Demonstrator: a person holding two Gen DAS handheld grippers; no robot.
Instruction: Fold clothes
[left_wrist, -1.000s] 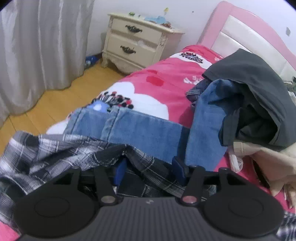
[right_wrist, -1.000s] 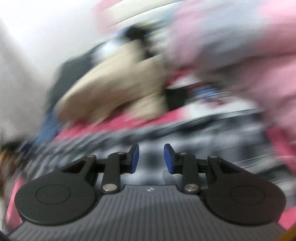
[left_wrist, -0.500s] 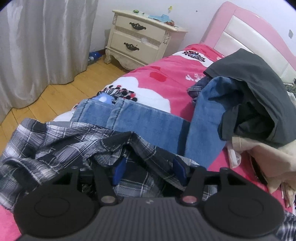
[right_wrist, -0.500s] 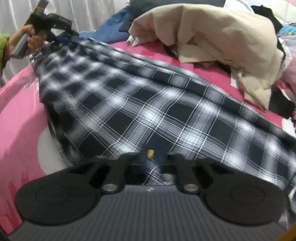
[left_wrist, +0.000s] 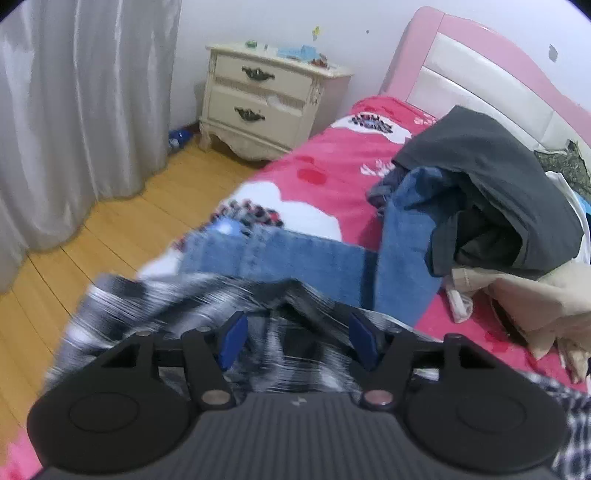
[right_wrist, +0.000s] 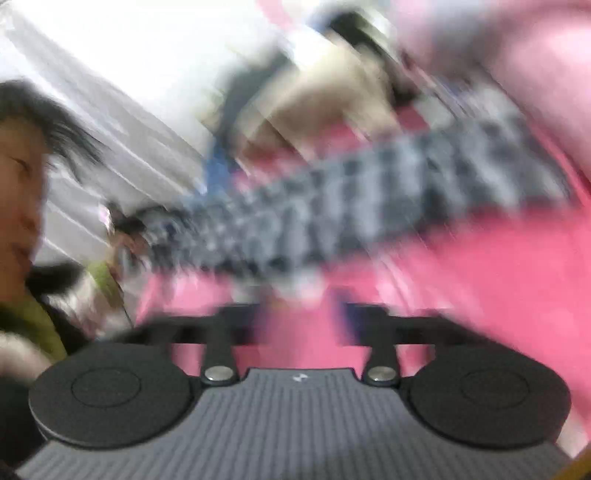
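A black-and-white plaid shirt (left_wrist: 166, 306) lies across the pink bed cover (left_wrist: 325, 173). One end of it bunches under and between the blue pads (left_wrist: 231, 339) of my left gripper (left_wrist: 297, 341). Those jaws are opening, and the pads stand apart from the cloth. The right wrist view is badly blurred by motion. In it the plaid shirt (right_wrist: 369, 206) stretches across the pink bed beyond my right gripper (right_wrist: 301, 325). Its jaws are opening wide, with only pink cover between them.
Blue jeans (left_wrist: 295, 258) lie just past the shirt. A pile with a dark grey garment (left_wrist: 498, 177) and a beige one (left_wrist: 535, 295) sits to the right. A cream nightstand (left_wrist: 266, 99), a curtain (left_wrist: 74, 110) and wooden floor (left_wrist: 92, 251) are on the left. A person's green sleeve (right_wrist: 37, 325) is close.
The right gripper was shut on the plaid shirt's edge; it has let go, opened wide and swung away. The left gripper rose a little and its pads spread further.
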